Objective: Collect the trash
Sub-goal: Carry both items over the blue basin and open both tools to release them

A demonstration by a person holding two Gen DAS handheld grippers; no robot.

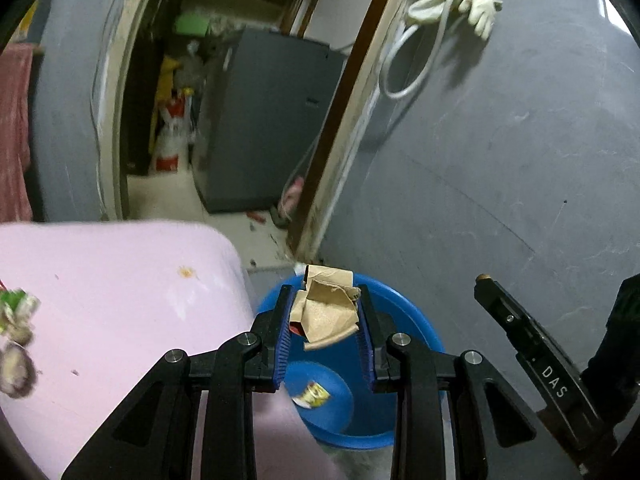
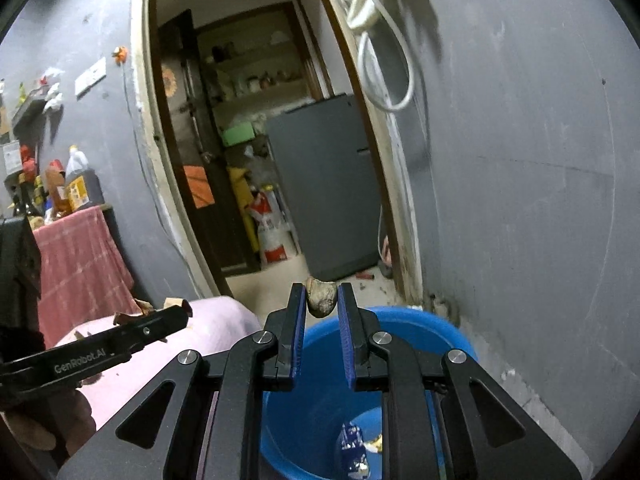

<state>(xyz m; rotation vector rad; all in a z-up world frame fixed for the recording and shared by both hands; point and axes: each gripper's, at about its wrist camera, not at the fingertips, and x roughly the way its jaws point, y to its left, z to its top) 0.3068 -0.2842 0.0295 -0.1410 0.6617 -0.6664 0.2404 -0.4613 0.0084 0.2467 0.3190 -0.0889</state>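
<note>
The grey wall (image 1: 500,160) stands ahead and to the right of both grippers, and the doorway (image 2: 260,140) with a grey fridge (image 2: 324,188) behind it lies straight ahead. The pink surface (image 1: 112,300) is to the left of the left gripper (image 1: 325,300), with some blurred scraps (image 1: 16,340) at its far left edge. The blue bucket (image 1: 412,320) sits below and just ahead of both grippers — inside it lie a yellow wrapper (image 1: 314,394) and a dark blue wrapper (image 2: 354,448). The left gripper is clamped on a crumpled brown cardboard piece (image 1: 326,312), which is above the bucket's opening. The right gripper (image 2: 322,300) pinches a small brownish lump (image 2: 321,296) between its fingertips — narrow jaws, above the far rim of the bucket.
</note>
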